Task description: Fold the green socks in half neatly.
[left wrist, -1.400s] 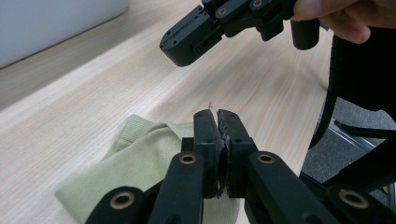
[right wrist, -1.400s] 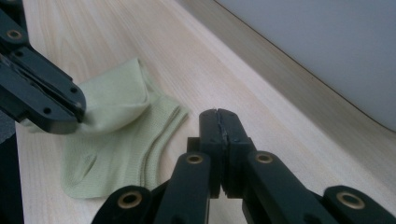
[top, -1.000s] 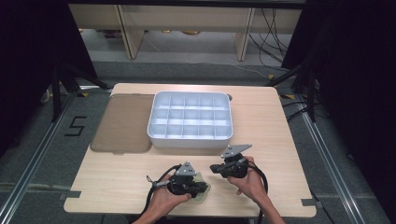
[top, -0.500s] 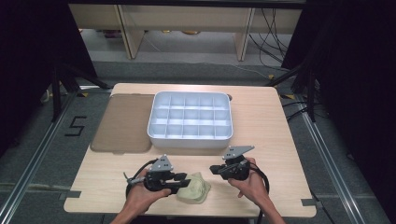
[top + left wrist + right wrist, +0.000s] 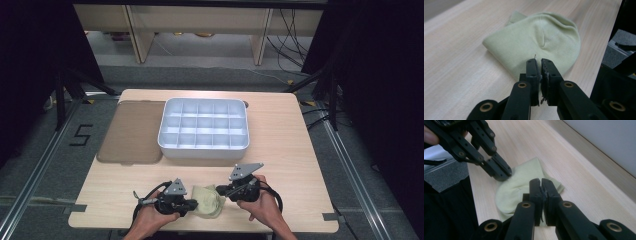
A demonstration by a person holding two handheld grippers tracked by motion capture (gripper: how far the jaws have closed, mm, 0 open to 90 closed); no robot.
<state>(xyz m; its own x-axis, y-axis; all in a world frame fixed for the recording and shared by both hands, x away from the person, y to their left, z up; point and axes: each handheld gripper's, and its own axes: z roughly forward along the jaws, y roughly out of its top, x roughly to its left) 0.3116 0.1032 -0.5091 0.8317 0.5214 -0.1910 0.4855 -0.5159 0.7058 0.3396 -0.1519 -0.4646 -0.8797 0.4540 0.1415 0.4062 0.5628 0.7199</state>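
While the pale green folded cloth [image 5: 209, 201] is lying near the front edge of the wooden table [image 5: 295, 135], between the two hands, the left gripper [image 5: 192, 204] is pressing against its left side, its jaws having just been closing and now sitting together at the cloth's edge. The right gripper [image 5: 225, 192] is meeting the cloth's right side, jaws also together. Farther back, the white compartment tray [image 5: 203, 126] is sitting beside a brown lid [image 5: 132, 131].
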